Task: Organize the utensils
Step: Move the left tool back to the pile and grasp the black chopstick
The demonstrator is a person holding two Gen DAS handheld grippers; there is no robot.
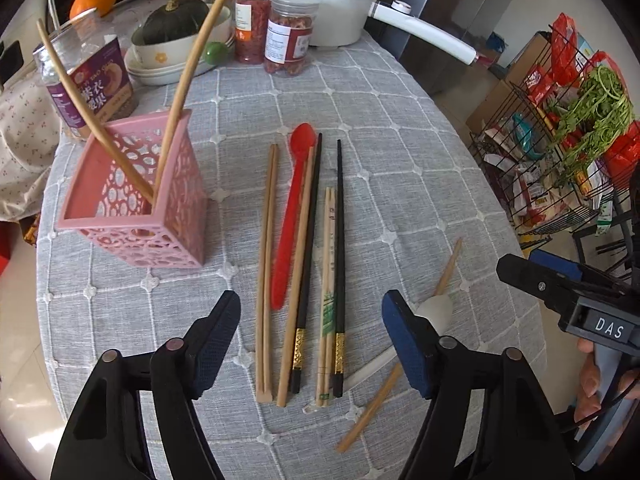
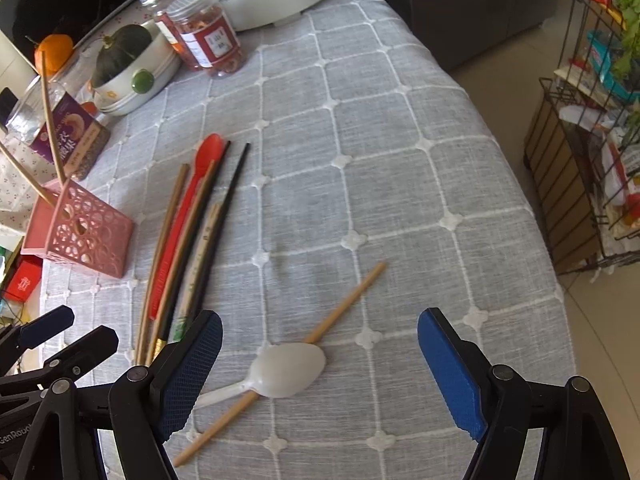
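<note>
A pink perforated holder (image 1: pixel 136 200) stands at the left of the table with two wooden chopsticks (image 1: pixel 188 76) leaning in it; it also shows in the right wrist view (image 2: pixel 80 232). Beside it lie a row of wooden and black chopsticks (image 1: pixel 308 264) and a red spoon (image 1: pixel 290 216). A white spoon (image 2: pixel 286 370) rests over a single wooden chopstick (image 2: pixel 344 304) nearer the front. My left gripper (image 1: pixel 312 344) is open above the near ends of the row. My right gripper (image 2: pixel 320 368) is open around the white spoon's bowl, not touching it.
At the back stand two clear jars (image 1: pixel 276 36), a white pot (image 1: pixel 320 4), stacked bowls with a dark squash (image 1: pixel 176 24), and a purple-labelled jar (image 1: pixel 88 84). A wire rack (image 1: pixel 560 140) with packets and greens stands off the table's right edge.
</note>
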